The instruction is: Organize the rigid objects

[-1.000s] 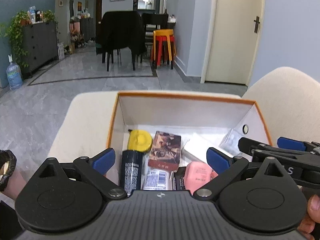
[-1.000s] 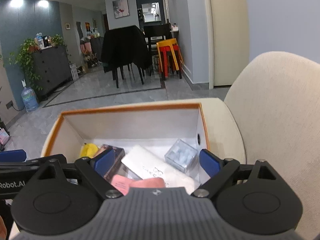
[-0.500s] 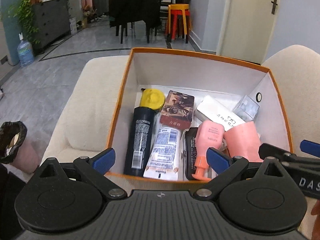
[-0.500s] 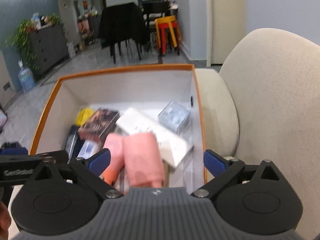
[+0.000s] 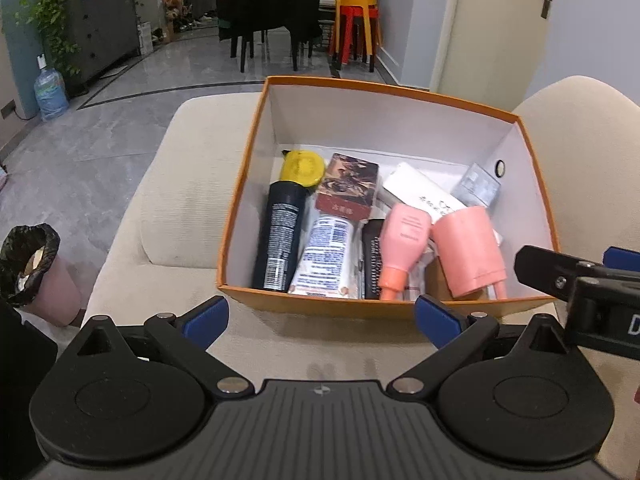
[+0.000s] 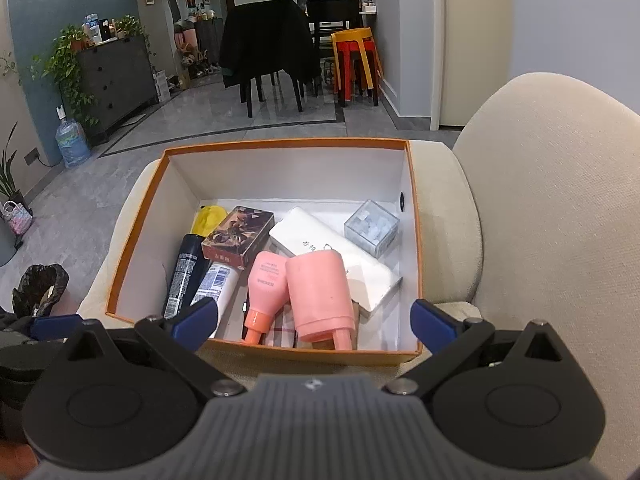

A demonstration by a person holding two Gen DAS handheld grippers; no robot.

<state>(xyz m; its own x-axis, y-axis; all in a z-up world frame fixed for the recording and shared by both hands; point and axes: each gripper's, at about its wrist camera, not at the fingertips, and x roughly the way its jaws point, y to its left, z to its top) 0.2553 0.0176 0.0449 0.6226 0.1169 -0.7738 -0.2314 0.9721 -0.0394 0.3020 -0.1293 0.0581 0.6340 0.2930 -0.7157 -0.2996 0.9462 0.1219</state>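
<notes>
An orange box [image 5: 384, 307] with white walls sits on a beige sofa seat and also shows in the right wrist view [image 6: 320, 354]. In it lie a pink cup [image 5: 468, 251] on its side, a pink bottle [image 5: 402, 242], a black bottle [image 5: 282, 232], a white tube [image 5: 326, 254], a brown card box [image 5: 348, 189], a white case [image 6: 336, 258], a clear cube [image 6: 372, 228] and a yellow round item [image 5: 301, 165]. My left gripper [image 5: 320, 320] is open and empty before the box's near wall. My right gripper [image 6: 314, 320] is open and empty, also in front of the box.
The sofa backrest [image 6: 560, 216] rises on the right. A pink bin with a black liner [image 5: 30, 264] stands on the floor at the left. Grey floor, a dark cabinet [image 6: 114, 76], black chairs [image 6: 268, 48] and stacked stools [image 6: 356, 60] lie beyond.
Both grippers have pulled back and up from the box, so its whole inside now shows. The pink cup now lies in the box, clear of both grippers.
</notes>
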